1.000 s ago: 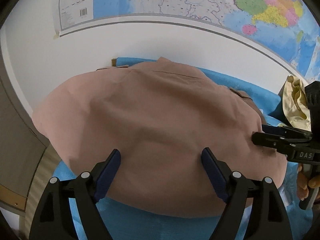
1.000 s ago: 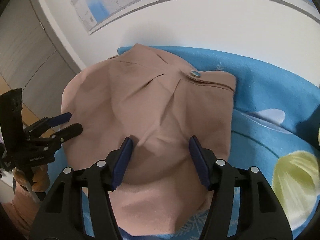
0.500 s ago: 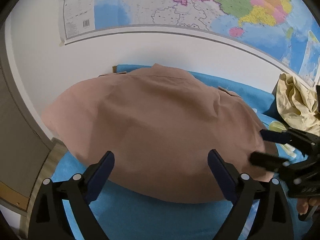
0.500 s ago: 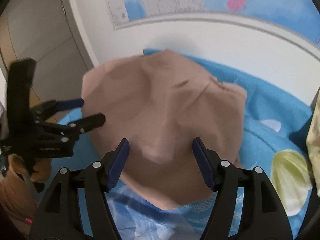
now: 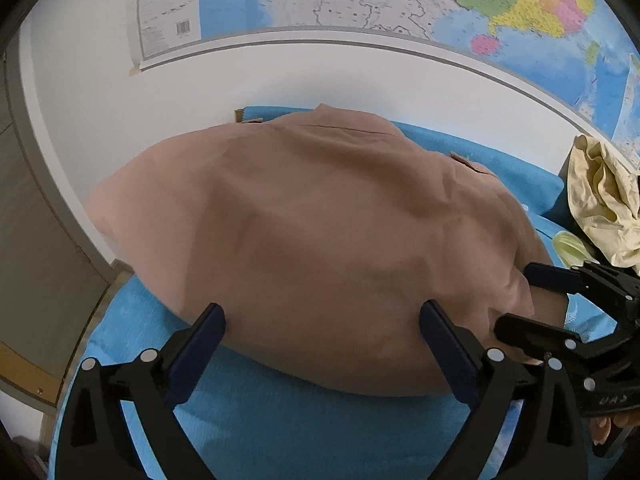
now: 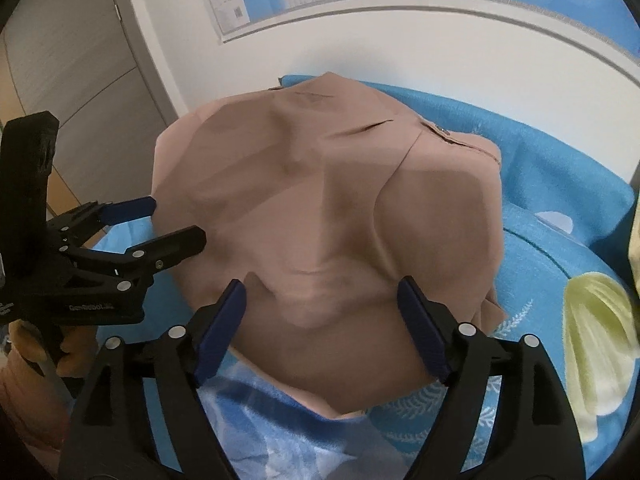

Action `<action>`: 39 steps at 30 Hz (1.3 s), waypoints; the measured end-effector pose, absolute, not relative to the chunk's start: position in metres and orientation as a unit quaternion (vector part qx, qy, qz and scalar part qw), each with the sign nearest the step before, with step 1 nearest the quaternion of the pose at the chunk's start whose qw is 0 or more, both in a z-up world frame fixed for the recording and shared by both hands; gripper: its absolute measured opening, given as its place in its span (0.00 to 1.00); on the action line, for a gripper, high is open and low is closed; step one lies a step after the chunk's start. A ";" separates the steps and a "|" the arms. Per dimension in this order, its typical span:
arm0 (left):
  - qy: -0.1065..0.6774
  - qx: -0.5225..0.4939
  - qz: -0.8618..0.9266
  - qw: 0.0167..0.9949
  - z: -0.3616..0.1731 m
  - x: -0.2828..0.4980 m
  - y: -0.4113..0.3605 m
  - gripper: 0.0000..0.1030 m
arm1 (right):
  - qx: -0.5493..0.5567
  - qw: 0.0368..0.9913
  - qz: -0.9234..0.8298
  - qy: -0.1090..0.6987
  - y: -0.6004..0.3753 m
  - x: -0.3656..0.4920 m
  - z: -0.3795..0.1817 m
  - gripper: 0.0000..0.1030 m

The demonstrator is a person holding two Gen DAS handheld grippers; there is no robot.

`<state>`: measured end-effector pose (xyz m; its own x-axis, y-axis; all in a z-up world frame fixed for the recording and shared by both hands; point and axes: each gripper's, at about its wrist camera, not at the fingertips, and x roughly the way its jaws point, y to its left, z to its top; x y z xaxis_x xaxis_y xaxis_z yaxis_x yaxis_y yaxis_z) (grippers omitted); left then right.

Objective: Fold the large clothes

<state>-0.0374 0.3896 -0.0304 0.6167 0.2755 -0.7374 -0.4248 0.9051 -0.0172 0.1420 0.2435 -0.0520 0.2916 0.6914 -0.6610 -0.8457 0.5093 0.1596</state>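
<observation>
Left gripper: jaws spread wide, nothing between them, hovering over the near edge of the tan garment. Right gripper: also wide open and empty, over the near-right part of the same garment. Each shows up in the other's view, both just beside the cloth edge; I can't tell whether any tip touches the fabric.

Garment position: on the blue bed sheet, far edge up near the white wall, left side hanging past the sheet edge. It lies as a compact, roughly rounded slab with layers visible. From the right wrist view there's a folded-over panel with a crease running down the right side, plus a button placket at the far right corner. A lower layer sticks out at the near-right corner.

Progress, my read: at least one fold is in, probably the sides or sleeves brought inward. Still lumpy, wrinkles across the middle. Likely left: smooth it, then one more fold to halve it.

A yellow garment sits crumpled at right, unfolded, presumably next. Map on the wall, irrelevant.
</observation>
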 end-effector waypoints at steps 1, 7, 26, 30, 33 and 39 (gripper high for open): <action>0.391 -0.094 0.196 0.894 -0.030 -0.039 0.388 0.93 | -0.112 0.797 0.483 0.345 0.243 0.140 -0.051 0.77; 0.388 -0.093 0.207 0.893 -0.028 -0.047 0.380 0.93 | -0.111 0.800 0.486 0.334 0.240 0.132 -0.045 0.87; 0.351 -0.134 0.217 0.901 -0.020 -0.075 0.360 0.93 | -0.094 0.820 0.472 0.309 0.227 0.118 -0.043 0.94; 0.348 -0.137 0.238 0.896 -0.019 -0.082 0.358 0.93 | -0.089 0.825 0.478 0.288 0.220 0.105 -0.040 0.94; 0.343 -0.138 0.249 0.895 -0.017 -0.088 0.355 0.93 | -0.100 0.825 0.485 0.273 0.219 0.093 -0.039 0.94; 0.327 -0.137 0.262 0.898 -0.009 -0.097 0.347 0.93 | -0.076 0.827 0.481 0.282 0.213 0.088 -0.034 0.95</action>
